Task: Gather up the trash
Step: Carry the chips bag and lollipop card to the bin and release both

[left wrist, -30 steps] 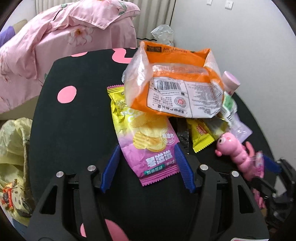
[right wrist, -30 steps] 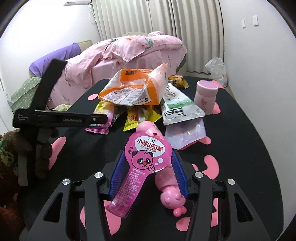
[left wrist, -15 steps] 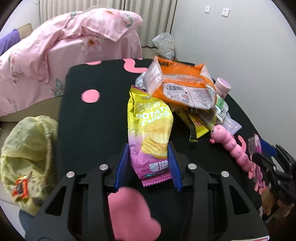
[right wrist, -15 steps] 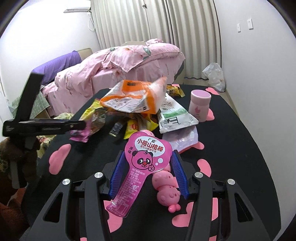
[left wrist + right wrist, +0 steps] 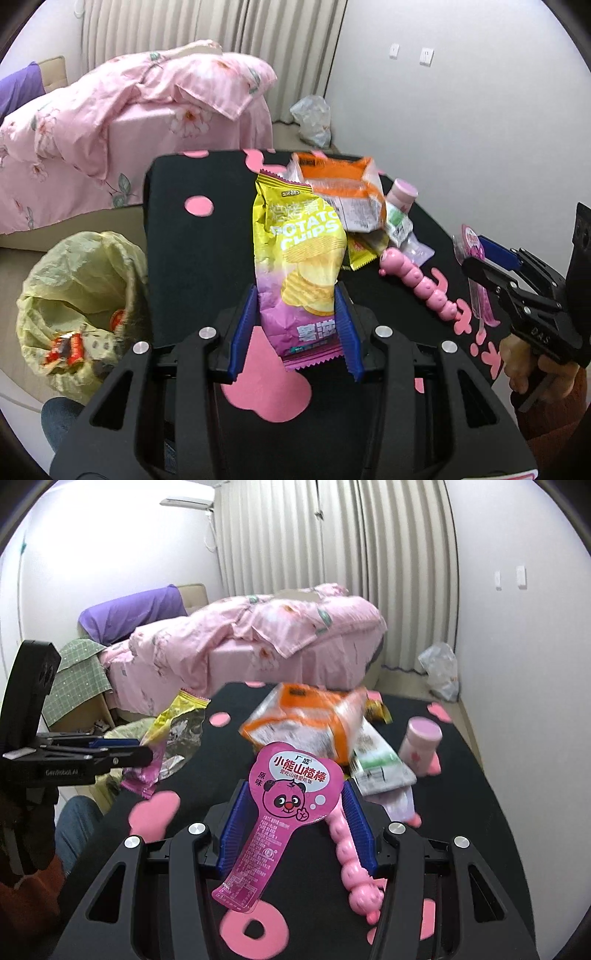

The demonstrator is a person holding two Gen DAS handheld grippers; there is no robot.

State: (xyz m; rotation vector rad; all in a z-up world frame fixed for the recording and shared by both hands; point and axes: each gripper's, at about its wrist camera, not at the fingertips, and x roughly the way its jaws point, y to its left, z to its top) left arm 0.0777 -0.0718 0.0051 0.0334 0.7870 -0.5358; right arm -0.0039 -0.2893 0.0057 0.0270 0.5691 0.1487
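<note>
- Left gripper (image 5: 295, 325) pinches chip bag (image 5: 299, 258); right gripper (image 5: 295, 823) pinches pink wrapper (image 5: 284, 812).
- Bin (image 5: 74, 288) holds some trash.
- Orange bag (image 5: 340, 192), other wrappers left on table (image 5: 177, 258).

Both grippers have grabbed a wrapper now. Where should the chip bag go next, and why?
Probably swing the left gripper sideways over the yellow trash bag beside the table, then let go. The chip bag is already clamped and lifted off the pile, and the trash bag sits open with wrappers inside. The right gripper, holding the pink wrapper, could follow.
</note>
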